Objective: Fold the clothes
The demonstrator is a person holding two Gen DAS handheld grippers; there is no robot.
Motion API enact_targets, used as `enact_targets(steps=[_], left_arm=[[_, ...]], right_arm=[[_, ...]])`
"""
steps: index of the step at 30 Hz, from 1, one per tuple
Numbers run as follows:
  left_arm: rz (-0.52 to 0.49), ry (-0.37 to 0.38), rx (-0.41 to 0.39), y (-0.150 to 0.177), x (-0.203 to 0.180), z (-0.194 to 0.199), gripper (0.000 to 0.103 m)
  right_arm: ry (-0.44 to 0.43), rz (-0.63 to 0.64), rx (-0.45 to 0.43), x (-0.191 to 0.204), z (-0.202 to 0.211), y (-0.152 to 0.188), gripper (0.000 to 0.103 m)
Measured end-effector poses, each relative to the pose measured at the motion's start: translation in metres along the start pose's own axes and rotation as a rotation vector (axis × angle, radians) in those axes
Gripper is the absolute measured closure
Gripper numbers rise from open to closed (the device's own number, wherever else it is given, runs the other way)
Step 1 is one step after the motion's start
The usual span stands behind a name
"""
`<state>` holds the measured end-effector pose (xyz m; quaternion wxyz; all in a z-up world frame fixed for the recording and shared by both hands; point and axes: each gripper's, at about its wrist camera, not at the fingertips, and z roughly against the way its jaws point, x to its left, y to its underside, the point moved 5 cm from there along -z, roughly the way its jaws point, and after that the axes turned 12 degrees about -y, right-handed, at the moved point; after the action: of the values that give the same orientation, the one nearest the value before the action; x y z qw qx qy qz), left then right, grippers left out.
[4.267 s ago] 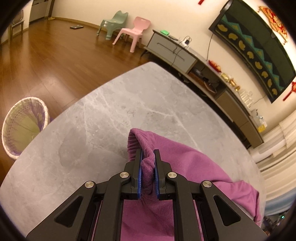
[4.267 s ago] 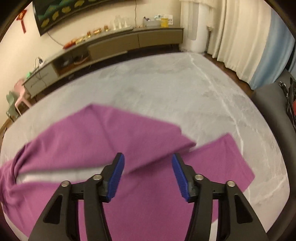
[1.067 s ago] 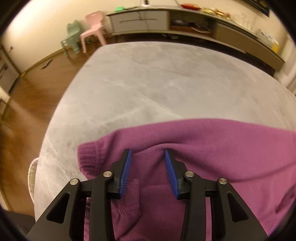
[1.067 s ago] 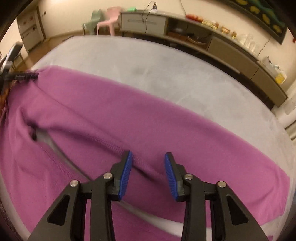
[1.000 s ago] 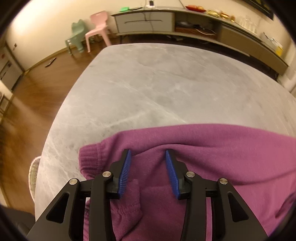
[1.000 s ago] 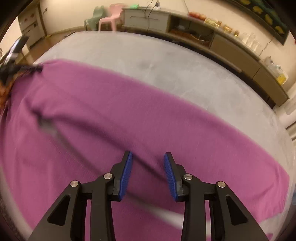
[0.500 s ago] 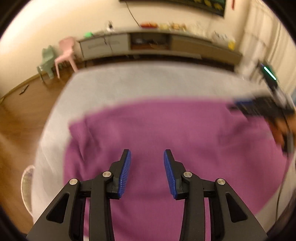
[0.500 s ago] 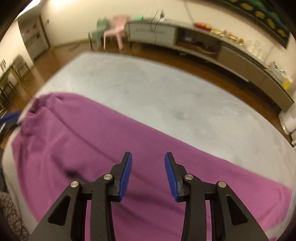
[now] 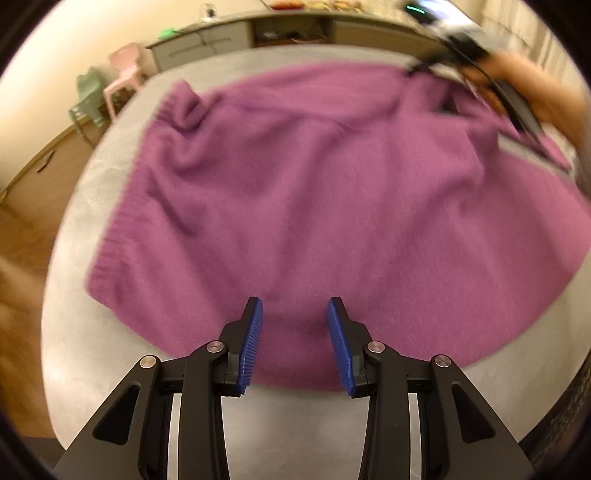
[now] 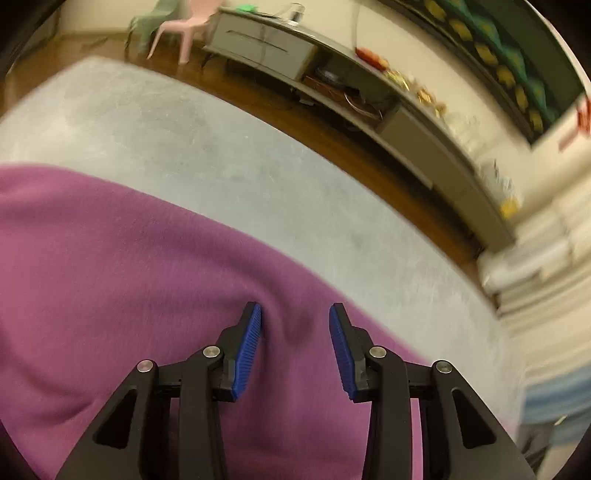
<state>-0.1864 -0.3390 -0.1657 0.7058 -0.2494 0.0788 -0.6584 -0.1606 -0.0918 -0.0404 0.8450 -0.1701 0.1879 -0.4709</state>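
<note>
A purple knit sweater (image 9: 314, 192) lies spread over the grey marble table (image 9: 92, 343), ribbed hem at the left. My left gripper (image 9: 294, 339) is open and empty, over the sweater's near edge. My right gripper (image 10: 294, 343) is open and empty, low over the sweater (image 10: 129, 277) near its far edge, with a small fold between the pads. The right gripper and the hand holding it also show blurred in the left wrist view (image 9: 480, 62) at the sweater's far right corner.
The table's bare far part (image 10: 240, 166) reaches to its edge by the wooden floor. A long grey TV cabinet (image 10: 332, 74) and pink and green children's chairs (image 10: 177, 26) stand beyond. White curtains (image 10: 546, 251) hang at the right.
My left gripper has pulled back toward the near edge, so more of the sweater shows. My right gripper has swung right and lower toward the sweater's far edge. Both stay open.
</note>
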Motion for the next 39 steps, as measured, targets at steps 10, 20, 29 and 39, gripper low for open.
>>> enact_targets(steps=[10,20,29,39], left_arm=[[0.231,-0.139,0.063,-0.083,0.101,-0.077,0.062],[0.567,-0.136,0.108,-0.024,0.162,-0.059,0.054],[0.301,0.001,-0.066,-0.15,0.054,-0.015,0.054],[-0.1,-0.102,0.088,-0.256,-0.102,-0.141,0.053]], right_arm=[[-0.362,-0.046,-0.029,0.001,0.13,0.158,0.064],[-0.392,0.102,0.12,0.002,0.127,0.247,0.064],[-0.307,-0.301,-0.057,-0.138,0.106,0.228,0.059],[-0.384,-0.102,-0.036,-0.09,0.037,0.111,0.051]])
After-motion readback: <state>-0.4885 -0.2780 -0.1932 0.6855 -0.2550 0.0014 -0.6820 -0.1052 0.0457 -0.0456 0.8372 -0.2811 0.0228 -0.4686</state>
